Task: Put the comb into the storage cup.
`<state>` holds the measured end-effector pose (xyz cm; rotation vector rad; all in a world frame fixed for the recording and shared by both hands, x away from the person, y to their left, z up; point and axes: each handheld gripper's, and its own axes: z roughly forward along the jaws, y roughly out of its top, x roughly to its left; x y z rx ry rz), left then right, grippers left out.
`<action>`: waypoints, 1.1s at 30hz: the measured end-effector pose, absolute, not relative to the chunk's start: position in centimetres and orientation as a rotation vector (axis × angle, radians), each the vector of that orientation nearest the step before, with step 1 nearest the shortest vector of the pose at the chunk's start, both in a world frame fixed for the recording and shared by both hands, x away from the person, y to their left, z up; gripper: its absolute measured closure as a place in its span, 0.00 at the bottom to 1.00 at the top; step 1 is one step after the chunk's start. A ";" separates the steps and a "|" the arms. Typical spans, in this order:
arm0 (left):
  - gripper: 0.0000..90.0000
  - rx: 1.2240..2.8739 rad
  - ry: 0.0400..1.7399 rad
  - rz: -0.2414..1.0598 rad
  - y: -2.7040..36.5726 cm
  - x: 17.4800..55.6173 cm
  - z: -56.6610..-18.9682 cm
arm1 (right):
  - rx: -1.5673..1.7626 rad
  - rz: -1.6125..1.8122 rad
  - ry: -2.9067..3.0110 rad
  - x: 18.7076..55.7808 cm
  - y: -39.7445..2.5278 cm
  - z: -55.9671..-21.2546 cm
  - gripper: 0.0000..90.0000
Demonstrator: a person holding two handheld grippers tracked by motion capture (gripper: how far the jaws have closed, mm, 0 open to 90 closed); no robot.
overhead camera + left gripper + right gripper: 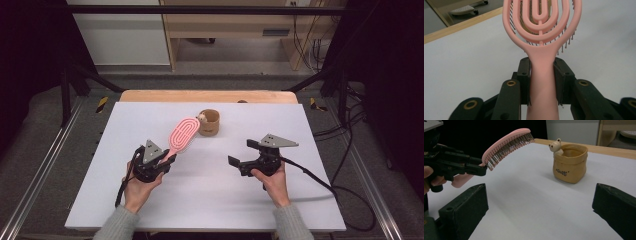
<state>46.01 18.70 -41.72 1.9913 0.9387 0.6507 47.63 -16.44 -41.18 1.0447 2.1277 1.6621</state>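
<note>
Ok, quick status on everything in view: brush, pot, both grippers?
Pink hairbrush: lifted off the table, bristles down, handle clamped.
Tan bear pot: upright, open-topped, untouched.
Left gripper: shut on the brush handle.
Right gripper: open, holding nothing, above the table.

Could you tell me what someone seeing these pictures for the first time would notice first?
The pink hairbrush stands out: the left tongs grip its handle and hold it off the white table, bristles down, its head pointing toward the far edge. Just past the head stands a small tan pot with a little bear figure at its rim. The right tongs wait open and empty on the person's right.
</note>
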 end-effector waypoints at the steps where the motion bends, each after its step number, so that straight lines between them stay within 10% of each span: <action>1: 0.77 1.991 0.938 0.648 18.6 46.0 -41.7 | 1.047 1.660 2.127 47.7 -16.4 -41.2 0.01; 33: 0.77 1.973 0.933 0.666 17.8 45.5 -41.6 | 1.068 1.698 2.118 48.9 -13.7 -40.2 0.02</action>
